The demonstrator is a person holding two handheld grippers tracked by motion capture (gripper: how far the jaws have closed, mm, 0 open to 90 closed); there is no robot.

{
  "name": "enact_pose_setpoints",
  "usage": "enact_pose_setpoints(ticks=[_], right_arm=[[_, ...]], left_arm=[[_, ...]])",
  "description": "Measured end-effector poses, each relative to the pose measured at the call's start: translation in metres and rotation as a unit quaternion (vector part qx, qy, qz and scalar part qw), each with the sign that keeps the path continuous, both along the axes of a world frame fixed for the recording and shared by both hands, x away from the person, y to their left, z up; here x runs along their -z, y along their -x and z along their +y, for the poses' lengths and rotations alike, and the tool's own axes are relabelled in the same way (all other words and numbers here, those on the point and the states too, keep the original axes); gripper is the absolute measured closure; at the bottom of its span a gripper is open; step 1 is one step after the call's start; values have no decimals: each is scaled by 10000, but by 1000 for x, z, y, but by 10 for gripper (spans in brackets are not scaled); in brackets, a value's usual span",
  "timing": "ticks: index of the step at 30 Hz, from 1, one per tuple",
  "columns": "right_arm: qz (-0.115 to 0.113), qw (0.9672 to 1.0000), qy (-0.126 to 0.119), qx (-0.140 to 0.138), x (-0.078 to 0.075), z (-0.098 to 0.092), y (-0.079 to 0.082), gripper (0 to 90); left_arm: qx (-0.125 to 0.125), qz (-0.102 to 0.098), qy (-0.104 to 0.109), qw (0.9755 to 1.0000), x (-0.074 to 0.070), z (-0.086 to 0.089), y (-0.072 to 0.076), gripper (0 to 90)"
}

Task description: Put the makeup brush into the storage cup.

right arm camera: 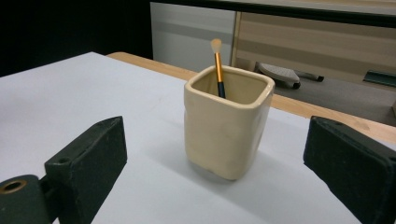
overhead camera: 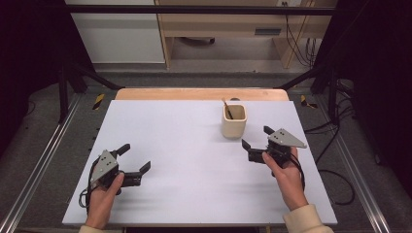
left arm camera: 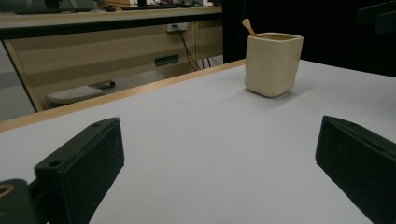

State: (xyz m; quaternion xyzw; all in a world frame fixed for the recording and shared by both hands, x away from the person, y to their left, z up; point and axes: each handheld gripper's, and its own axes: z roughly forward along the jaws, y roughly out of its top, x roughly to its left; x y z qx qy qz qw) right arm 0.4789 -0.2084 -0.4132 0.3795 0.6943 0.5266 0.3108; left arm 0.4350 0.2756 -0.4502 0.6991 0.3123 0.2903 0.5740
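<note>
Where upright, brush (right arm camera: 217, 65) inside cup (right arm camera: 227, 123)

The white table top (overhead camera: 184, 160) lies bare across its middle, its far wooden edge (overhead camera: 201, 93) showing. Beyond it stand a wooden desk (overhead camera: 233, 24) and a white cabinet (overhead camera: 116, 34) — black cables (overhead camera: 299, 46) hang at the desk's right.
</note>
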Motion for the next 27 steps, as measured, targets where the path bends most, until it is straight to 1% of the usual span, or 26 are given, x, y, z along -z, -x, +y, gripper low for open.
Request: enact_pose_setpoints(ticks=[4, 6, 10, 17, 27], right_arm=[[8, 10000, -6, 4, 4, -6, 5, 64], [-24, 10000, 1, -11, 6, -9, 7, 63], [-83, 9999, 19, -63, 10, -14, 12, 64], [-114, 9998, 33, -167, 17, -21, 19, 60], [-65, 9997, -17, -250, 29, -26, 29, 56]], left_arm=[[5, -4, 5, 10000, 0, 0, 0, 5], [10, -6, 7, 10000, 0, 0, 0, 5], [19, -14, -4, 10000, 0, 0, 0, 5], [45, -39, 15, 10000, 0, 1, 1, 5], [120, -73, 41, 9999, 0, 1, 1, 7]])
